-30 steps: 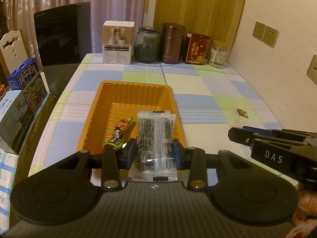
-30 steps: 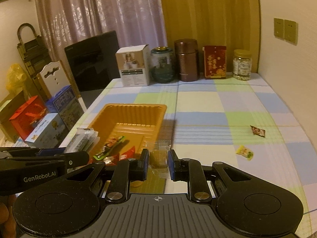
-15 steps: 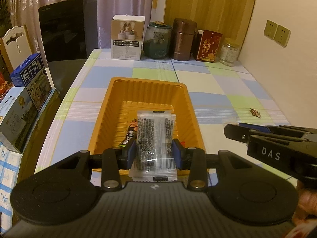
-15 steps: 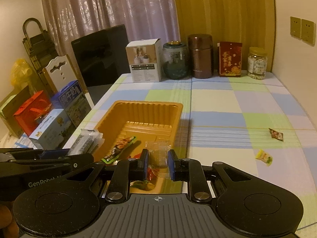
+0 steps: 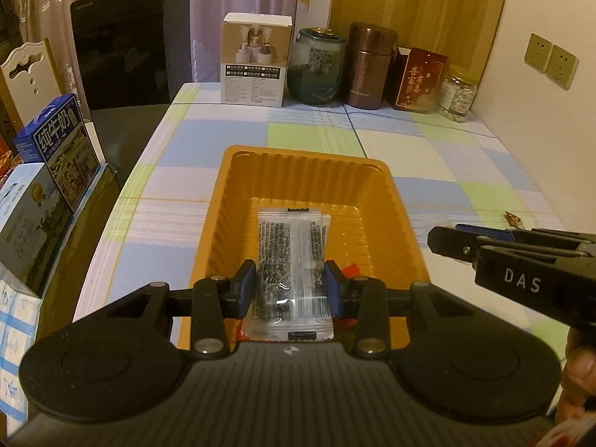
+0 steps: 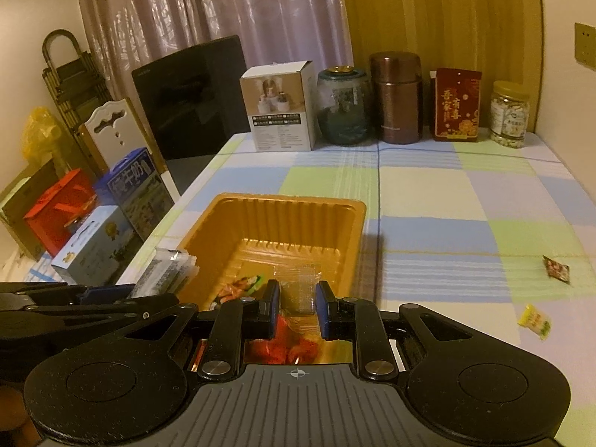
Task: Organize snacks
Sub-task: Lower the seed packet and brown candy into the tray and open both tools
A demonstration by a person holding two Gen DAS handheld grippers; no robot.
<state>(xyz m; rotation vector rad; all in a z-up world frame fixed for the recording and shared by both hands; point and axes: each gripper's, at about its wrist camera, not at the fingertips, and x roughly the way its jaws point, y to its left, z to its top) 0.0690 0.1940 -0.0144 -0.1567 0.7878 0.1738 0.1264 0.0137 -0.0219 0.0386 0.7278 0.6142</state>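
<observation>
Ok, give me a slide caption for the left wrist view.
Left claw holds a clear snack packet over the orange tray.

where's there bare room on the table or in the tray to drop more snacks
Free: the far half of the orange tray, and the checked table between the tray and the back row of jars. Crowded: the tray's near end, under both grippers. Two candies lie on the right.
</observation>
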